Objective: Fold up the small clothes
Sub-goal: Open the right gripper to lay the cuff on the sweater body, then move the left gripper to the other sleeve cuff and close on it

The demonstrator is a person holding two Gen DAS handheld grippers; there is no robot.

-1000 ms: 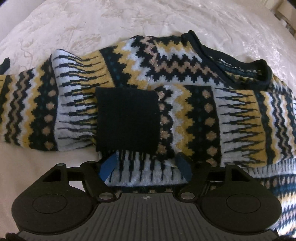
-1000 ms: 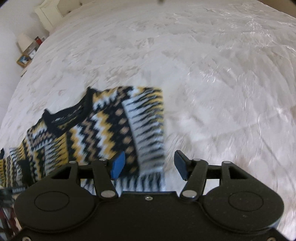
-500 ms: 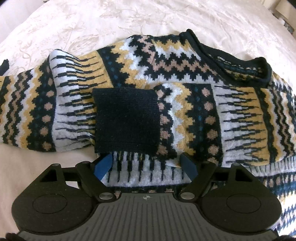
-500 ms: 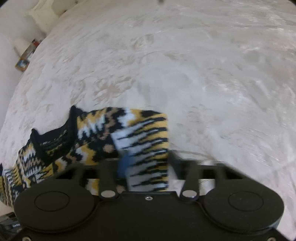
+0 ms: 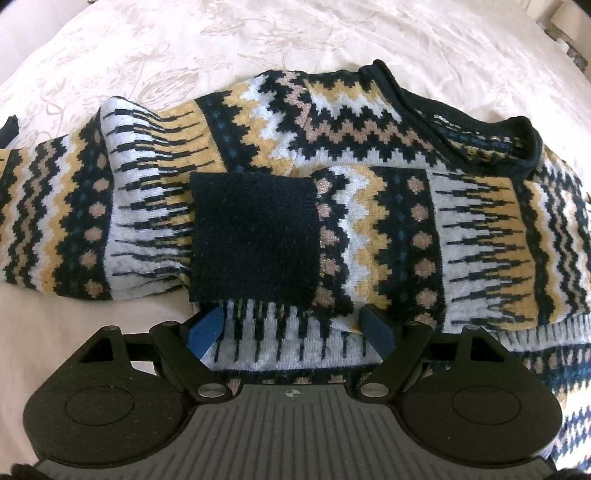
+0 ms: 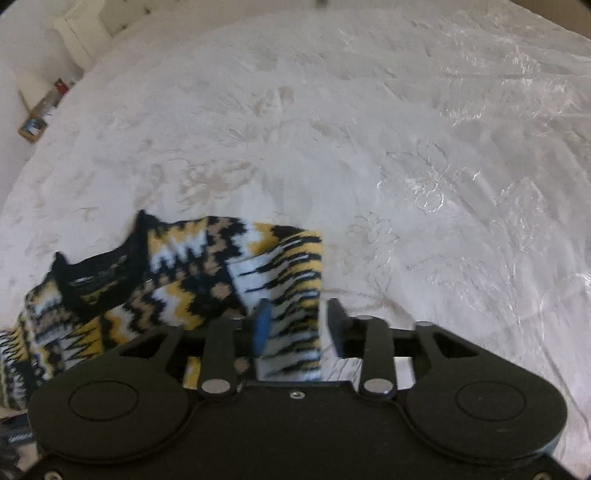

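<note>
A patterned knit sweater (image 5: 369,155) in navy, yellow, white and tan lies on the bed. One sleeve is folded across its body, and the navy cuff (image 5: 255,236) lies in the middle. My left gripper (image 5: 291,328) is open low over the sweater's near part, just below the cuff. In the right wrist view the sweater (image 6: 173,273) sits at lower left. My right gripper (image 6: 299,325) has its jaws partly closed around the striped fold at the sweater's right edge (image 6: 291,295); both pads sit close against the fabric.
A cream floral bedspread (image 6: 406,155) covers the bed all around. A nightstand with small items (image 6: 40,114) stands at the far left beside a pillow (image 6: 77,33). A dark scrap (image 5: 9,129) shows at the left edge.
My right gripper has moved down onto the sweater's right folded edge and its jaws have narrowed around it. My left gripper has stayed open and nearly still.
</note>
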